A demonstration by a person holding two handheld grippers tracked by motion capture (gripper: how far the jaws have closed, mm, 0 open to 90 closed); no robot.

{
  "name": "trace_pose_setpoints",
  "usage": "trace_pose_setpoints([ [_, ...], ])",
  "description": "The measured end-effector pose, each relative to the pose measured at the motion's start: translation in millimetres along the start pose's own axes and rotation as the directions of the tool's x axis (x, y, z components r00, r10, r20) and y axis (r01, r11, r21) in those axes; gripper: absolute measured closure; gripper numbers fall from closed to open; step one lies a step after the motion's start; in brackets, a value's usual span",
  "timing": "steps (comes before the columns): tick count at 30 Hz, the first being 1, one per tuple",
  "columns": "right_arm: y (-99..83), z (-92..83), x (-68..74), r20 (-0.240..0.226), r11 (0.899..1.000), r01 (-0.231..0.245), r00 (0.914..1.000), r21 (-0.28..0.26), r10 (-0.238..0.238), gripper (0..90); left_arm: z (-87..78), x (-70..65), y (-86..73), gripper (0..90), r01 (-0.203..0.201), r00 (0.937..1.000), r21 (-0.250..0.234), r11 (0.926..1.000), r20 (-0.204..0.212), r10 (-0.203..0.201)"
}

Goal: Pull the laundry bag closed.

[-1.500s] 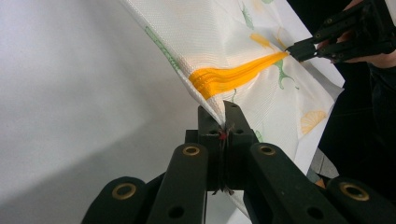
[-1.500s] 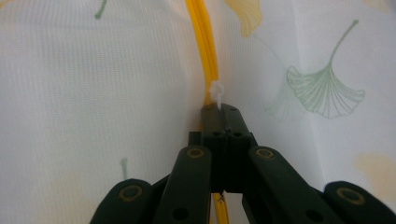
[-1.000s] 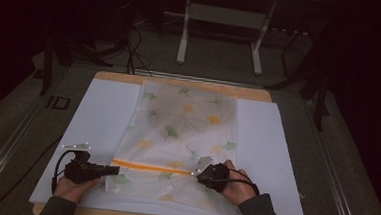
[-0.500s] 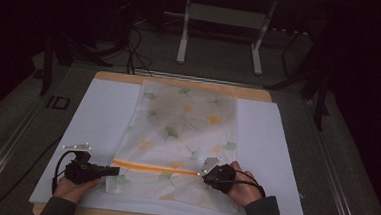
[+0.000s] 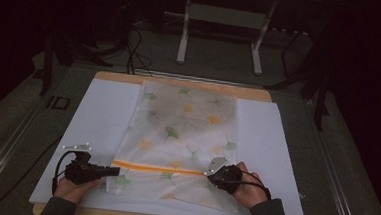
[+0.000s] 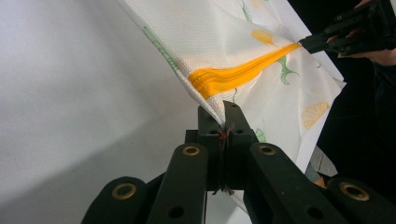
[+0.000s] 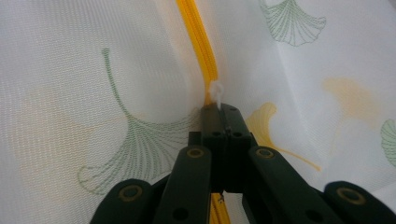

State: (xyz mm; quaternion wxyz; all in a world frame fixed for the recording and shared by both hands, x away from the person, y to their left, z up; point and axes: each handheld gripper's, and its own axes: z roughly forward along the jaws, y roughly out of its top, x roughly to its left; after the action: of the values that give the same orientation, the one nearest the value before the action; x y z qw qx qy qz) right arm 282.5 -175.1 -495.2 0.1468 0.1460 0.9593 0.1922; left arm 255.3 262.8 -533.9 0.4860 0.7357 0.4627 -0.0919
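A white mesh bag [image 5: 187, 122] printed with ginkgo leaves lies flat on a white board [image 5: 98, 112]. An orange zipper [image 5: 159, 168] crosses the bag near its front end. My left gripper [image 5: 116, 171] is shut on the bag's left edge at the end of the zipper [image 6: 233, 77], and the fabric is pinched between its jaws [image 6: 223, 114]. My right gripper [image 5: 210, 176] is shut on the white zipper pull [image 7: 215, 93], at the right part of the zipper [image 7: 198, 42]. In the left gripper view, the right gripper [image 6: 317, 43] is at the zipper's far end.
The white board rests on a wooden table [image 5: 180, 82] and has bare areas left and right of the bag. Past the table's far edge, a metal stand [image 5: 223, 34] and cables [image 5: 132, 49] are on the dark floor.
My right gripper has shifted slightly to the right along the zipper. The left gripper has stayed where it was.
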Motion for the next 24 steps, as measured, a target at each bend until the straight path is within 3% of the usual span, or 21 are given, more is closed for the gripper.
trace_pose_setpoints([
  [15, -8.1, -2.9, -1.4, 0.018, 1.0, 0.005, 0.9998, 0.026, -0.006, 90.0, -0.5, 0.3, -0.3, 88.7, -0.004, 1.0, 0.003, 1.0, -0.003, 0.004],
  [24, -23.4, -5.4, -4.3, 0.025, 0.999, -0.031, 0.9992, 0.035, 0.031, 90.0, -1.3, 0.8, -0.7, 88.7, 0.0, 1.0, 0.001, 1.0, -0.006, 0.0],
])
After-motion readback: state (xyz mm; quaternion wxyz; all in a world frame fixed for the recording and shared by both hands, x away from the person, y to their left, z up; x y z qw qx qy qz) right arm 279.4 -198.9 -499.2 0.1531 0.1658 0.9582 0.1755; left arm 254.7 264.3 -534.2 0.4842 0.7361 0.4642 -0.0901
